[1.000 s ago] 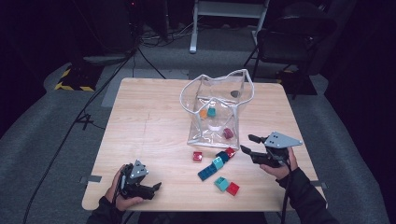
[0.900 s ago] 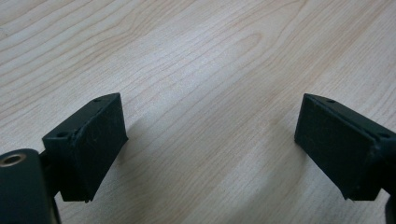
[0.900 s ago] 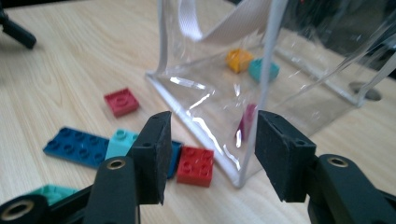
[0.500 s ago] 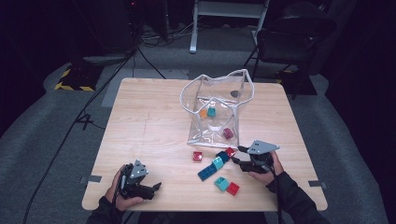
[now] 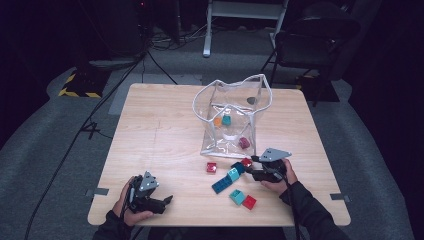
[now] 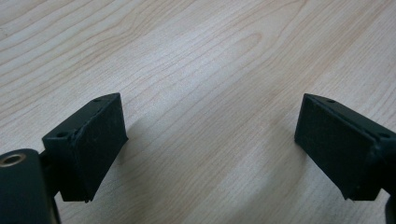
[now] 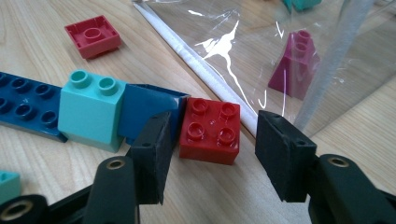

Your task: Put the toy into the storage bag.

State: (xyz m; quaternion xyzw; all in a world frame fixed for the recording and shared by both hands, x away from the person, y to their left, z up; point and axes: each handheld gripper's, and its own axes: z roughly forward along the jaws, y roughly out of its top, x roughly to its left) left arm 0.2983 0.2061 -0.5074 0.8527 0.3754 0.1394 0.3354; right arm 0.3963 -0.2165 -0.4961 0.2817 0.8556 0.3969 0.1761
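My left gripper point(image 5: 167, 200) rests spread open on the bare table point(image 5: 160, 130) at the near edge. My right gripper point(image 7: 210, 156) is unclenched, its jaws flanking the red brick point(image 7: 211, 129) without pressing it. The brick lies against a blue brick point(image 7: 140, 109), just before the clear bag point(image 5: 232, 117).

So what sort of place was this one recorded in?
Probably a lab or studio set up for recording: a lone wooden table on grey carpet, dark surroundings, cables trailing over the floor, and hazard-striped tape beside them.
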